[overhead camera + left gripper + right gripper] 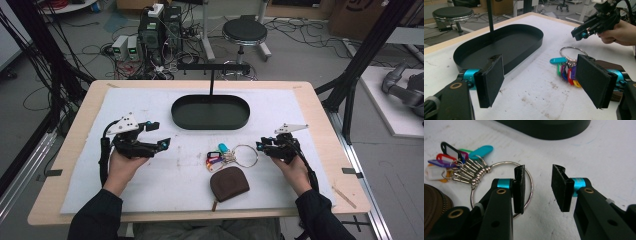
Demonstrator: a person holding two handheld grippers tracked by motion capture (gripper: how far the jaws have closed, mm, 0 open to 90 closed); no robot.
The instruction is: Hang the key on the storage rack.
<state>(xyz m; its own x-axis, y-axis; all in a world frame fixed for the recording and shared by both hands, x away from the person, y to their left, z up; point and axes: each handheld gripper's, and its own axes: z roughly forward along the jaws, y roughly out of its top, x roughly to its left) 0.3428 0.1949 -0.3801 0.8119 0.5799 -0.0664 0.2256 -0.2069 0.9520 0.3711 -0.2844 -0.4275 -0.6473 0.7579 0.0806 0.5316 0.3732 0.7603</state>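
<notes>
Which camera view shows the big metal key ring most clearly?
The right gripper view: the key ring lies close and sharp, partly behind one pad. The high view shows the whole ring, but small. The left gripper view shows its upper arc; a pad hides the rest.

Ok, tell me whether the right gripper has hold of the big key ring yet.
Cannot tell. In the right gripper view one pad of the right gripper overlaps the key ring, but whether it touches is unclear. The jaws stand apart, bare white mat between them.
</notes>
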